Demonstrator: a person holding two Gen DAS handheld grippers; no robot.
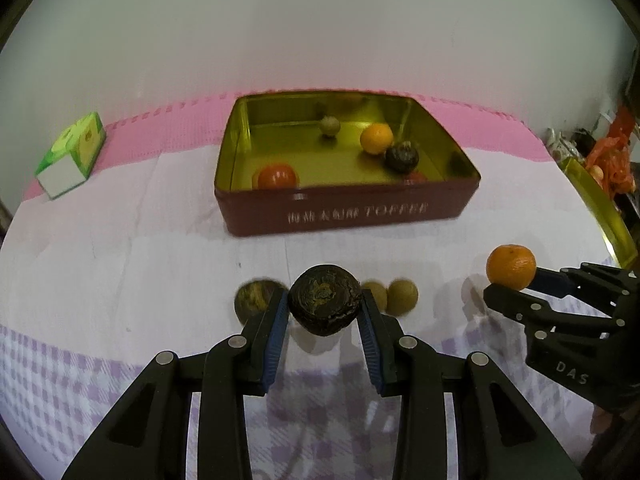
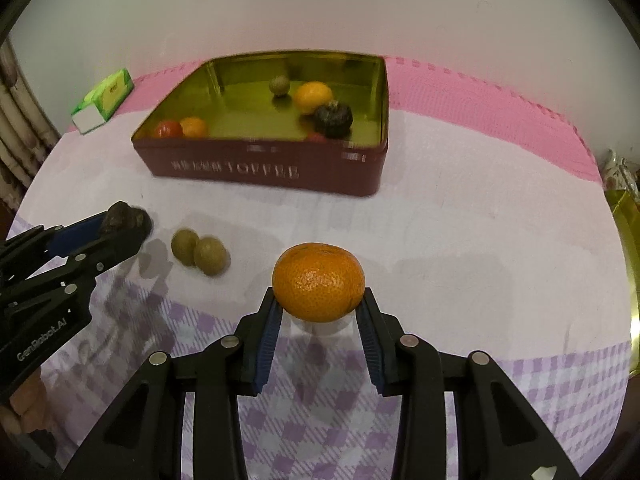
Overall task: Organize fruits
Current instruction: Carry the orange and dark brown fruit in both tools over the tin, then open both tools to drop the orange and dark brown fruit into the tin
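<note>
White wall backs a counter (image 1: pixel 120 240) covered in pale cloth with a lilac check near the front and a pink mat (image 1: pixel 180 128) along the rear. On it sits an open red toffee tin (image 1: pixel 344 212) with a gold inside, holding a tomato (image 1: pixel 278 177), an orange (image 1: pixel 376 139), a dark fruit (image 1: pixel 402 157) and a small green fruit (image 1: pixel 330 125). A green box (image 1: pixel 72 156) lies at the far left, well apart from the tin.

The left gripper (image 1: pixel 325 312) has its fingers closed on a dark wrinkled fruit (image 1: pixel 325 305). Just behind it on the cloth lie two small greenish fruits (image 2: pixel 199 253), touching each other. The right gripper (image 2: pixel 319 300) clamps a tangerine (image 2: pixel 319 281) between its fingers, in front of the tin.
</note>
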